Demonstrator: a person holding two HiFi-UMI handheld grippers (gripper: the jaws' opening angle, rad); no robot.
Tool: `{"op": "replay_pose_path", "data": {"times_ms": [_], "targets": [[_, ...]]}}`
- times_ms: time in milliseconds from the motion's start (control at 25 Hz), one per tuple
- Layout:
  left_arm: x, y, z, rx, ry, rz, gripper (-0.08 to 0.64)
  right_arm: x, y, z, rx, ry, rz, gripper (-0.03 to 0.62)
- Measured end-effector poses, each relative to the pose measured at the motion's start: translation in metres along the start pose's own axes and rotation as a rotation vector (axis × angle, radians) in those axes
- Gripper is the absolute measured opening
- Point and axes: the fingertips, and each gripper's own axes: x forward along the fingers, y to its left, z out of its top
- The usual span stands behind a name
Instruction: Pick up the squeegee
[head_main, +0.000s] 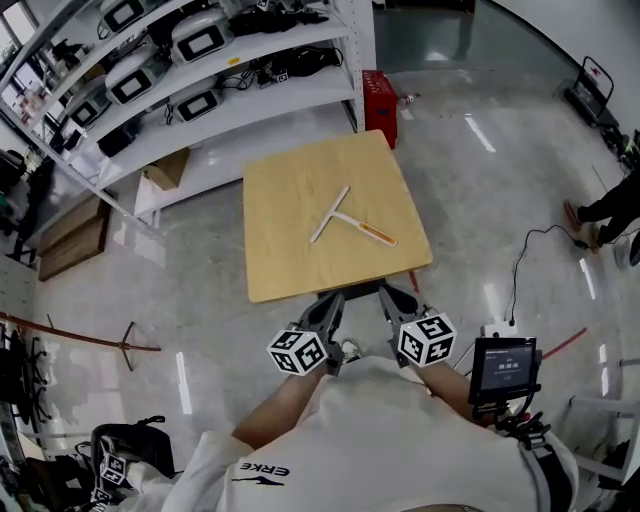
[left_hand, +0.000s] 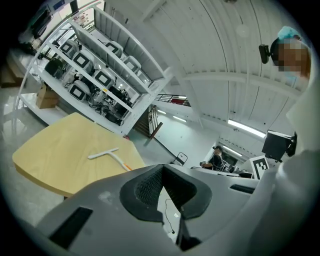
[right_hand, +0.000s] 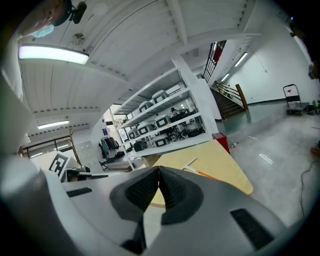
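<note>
squeegee (head_main: 340, 215) lies flat mid-table (head_main: 280, 255), well apart from both grippers. left gripper (head_main: 329, 306) & right gripper (head_main: 397, 299): fingers closed, empty, by near edge. looks light, stiff, low-lying; prob best pinched across its orange-tipped handle (head_main: 368, 231).

Bystander (head_main: 605, 206) cut off by right edge, shelving rack (head_main: 215, 95) cropped top-left, near edge of table (right_hand: 222, 167) hidden behind right gripper (right_hand: 159, 170), screen (head_main: 505, 366) text illegible

My left tool (head_main: 333, 300) and right tool (head_main: 386, 296) sit at the near edge of the bench (head_main: 285, 240), whose top lies open on every side of the squeegee (head_main: 345, 218). A shelving rack (head_main: 200, 95) and a red crate (head_main: 380, 108) crowd the far edge. Open floor (head_main: 500, 180) flanks both sides.
</note>
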Motion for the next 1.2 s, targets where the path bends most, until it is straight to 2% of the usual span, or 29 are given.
{"op": "replay_pose_path", "data": {"times_ms": [280,640,920,1200], "targets": [[0.006,0.040,0.029,-0.016,-0.003,0.016,0.003,0.055,0.006,0.015,-0.016,0.028,0.011,0.005],[0.010,0.074,0.054,-0.016,0.024,0.010,0.004,0.099,0.004,0.025,-0.009,0.044,-0.028,0.005],[0.076,0.122,0.090,-0.042,0.007,0.042,0.004,0.173,-0.050,0.048,-0.025,0.094,-0.029,0.005],[0.072,0.131,0.086,-0.063,-0.009,0.085,0.003,0.183,-0.058,0.034,-0.036,0.139,-0.016,0.006]]}}
